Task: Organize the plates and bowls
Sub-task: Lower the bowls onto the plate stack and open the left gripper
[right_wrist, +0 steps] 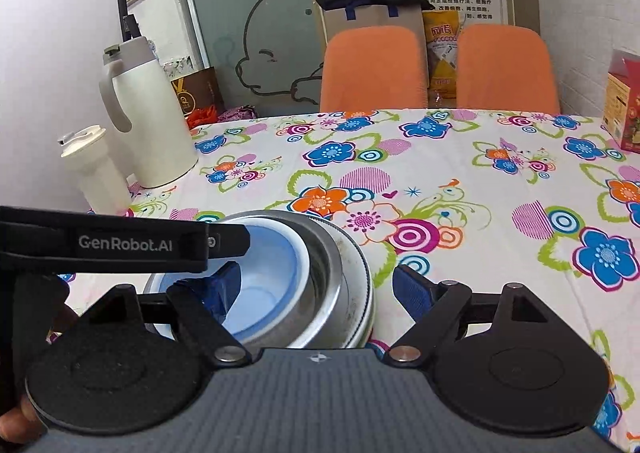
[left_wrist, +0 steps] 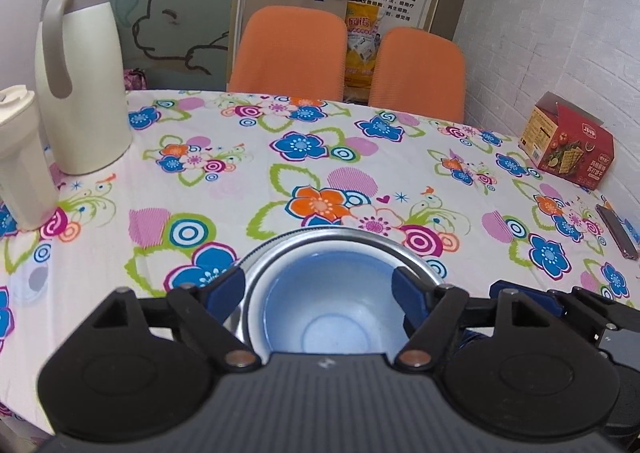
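My blue bowl (left_wrist: 328, 309) already sits inside the shiny metal bowl (left_wrist: 360, 243) on the bench (left_wrist: 240, 181), both my left fingers (left_wrist: 226, 285) and right fingers (right_wrist: 412, 289) are spread wide, so stacking looks nearly done.

Left tool (left_wrist: 320, 289) spread wide over blue bowl (left_wrist: 328, 313) nested in steel bowl (left_wrist: 360, 241), floral tablecloth (left_wrist: 240, 181)
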Demonstrator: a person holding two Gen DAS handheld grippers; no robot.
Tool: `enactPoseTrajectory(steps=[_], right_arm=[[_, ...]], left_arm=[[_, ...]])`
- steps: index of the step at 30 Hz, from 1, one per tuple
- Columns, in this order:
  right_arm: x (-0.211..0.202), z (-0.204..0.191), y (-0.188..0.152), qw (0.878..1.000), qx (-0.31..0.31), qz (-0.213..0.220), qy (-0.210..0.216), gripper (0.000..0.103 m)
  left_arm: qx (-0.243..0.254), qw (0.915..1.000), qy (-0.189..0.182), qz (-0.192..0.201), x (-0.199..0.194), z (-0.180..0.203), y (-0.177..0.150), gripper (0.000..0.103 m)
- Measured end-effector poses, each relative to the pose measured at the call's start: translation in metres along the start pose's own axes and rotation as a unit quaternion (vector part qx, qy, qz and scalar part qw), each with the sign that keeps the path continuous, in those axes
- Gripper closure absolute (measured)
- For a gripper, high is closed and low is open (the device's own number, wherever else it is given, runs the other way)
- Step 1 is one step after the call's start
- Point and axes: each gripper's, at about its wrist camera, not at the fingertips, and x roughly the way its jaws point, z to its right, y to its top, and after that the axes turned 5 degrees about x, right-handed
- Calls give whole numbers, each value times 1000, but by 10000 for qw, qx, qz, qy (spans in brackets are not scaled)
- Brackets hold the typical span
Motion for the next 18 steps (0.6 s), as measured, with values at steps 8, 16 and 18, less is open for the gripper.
enactPoseTrajectory(steps=[8, 16, 18], right_arm=[[-53, 19, -29, 9980, 425, 470, -75, 33], [-97, 33, -67, 9951, 581, 763, -220, 33], [-105, 36, -75, 9943, 631, 826, -248, 33]], left_arm=[[45, 9990, -72, 444, -50, 30, -36, 28], [62, 9977, -224, 632, -83, 61, -77, 28], [74, 9973, -246, 689, -90, 66, -86, 28]])
